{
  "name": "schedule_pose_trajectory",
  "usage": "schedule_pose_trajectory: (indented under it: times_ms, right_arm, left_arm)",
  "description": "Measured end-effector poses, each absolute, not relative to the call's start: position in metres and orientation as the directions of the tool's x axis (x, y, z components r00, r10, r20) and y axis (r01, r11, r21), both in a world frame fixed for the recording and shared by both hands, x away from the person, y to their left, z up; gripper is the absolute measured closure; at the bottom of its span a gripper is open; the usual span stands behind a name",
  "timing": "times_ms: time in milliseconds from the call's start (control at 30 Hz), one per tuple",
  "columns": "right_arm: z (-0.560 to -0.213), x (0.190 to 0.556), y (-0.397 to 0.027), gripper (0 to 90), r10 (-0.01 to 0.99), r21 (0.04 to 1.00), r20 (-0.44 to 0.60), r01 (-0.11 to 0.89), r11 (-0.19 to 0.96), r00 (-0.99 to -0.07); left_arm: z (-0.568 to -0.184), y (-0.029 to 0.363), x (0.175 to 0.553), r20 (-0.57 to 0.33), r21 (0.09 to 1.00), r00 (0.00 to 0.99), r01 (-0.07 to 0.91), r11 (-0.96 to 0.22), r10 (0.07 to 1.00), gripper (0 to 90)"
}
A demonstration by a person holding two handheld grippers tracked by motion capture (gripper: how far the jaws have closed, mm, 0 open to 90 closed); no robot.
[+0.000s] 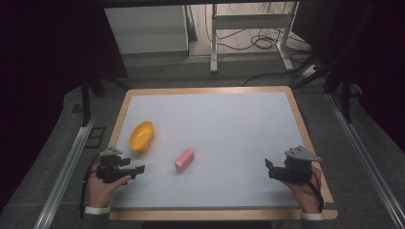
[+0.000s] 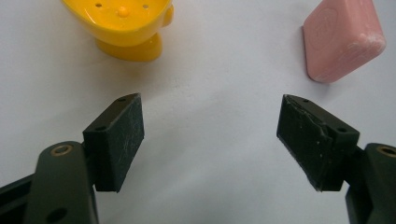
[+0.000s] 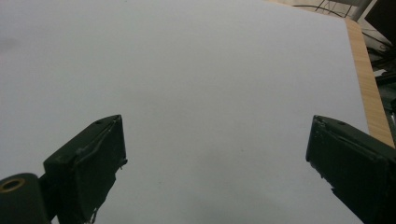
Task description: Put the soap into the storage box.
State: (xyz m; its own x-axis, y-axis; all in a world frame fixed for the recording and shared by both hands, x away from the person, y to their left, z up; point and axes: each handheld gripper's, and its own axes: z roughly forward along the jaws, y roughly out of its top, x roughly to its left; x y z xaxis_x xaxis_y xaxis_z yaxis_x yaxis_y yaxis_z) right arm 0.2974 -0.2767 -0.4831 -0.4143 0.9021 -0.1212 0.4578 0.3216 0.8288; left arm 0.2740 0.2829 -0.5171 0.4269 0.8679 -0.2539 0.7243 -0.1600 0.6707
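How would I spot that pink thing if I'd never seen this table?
Start at the white table top with its wooden edge. Near its front, left of the middle, lies a small pink block, like a bar of soap. Its only neighbour is a yellow dish, rounded and hollow; the block is flat-sided, solid and pink.

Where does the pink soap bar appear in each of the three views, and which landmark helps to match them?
High view: the pink soap bar lies near the table's middle, right of the yellow dish.
Left gripper view: upper right, beyond the open left claw.
Right gripper view: not in it.
Shared landmark: the yellow dish, beside the bar in both.
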Motion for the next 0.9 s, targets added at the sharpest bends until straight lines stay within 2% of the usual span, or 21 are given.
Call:
schedule_pose_trajectory:
  times_ms: [633,900]
  right_arm:
    - [-0.484,0.300,-0.292,6.7,0.917,0.827,-0.075,0.490,0.277,-0.392]
    - [-0.492,0.303,-0.298,6.9,0.916,0.815,-0.067,0.508,0.279,-0.396]
  left_arm:
    - [-0.512,0.282,0.267,-0.243,0.680,0.423,0.716,-0.158,0.873,23.7]
    - [-0.508,0.276,0.265,-0.210,0.670,0.398,0.724,-0.165,0.893,23.9]
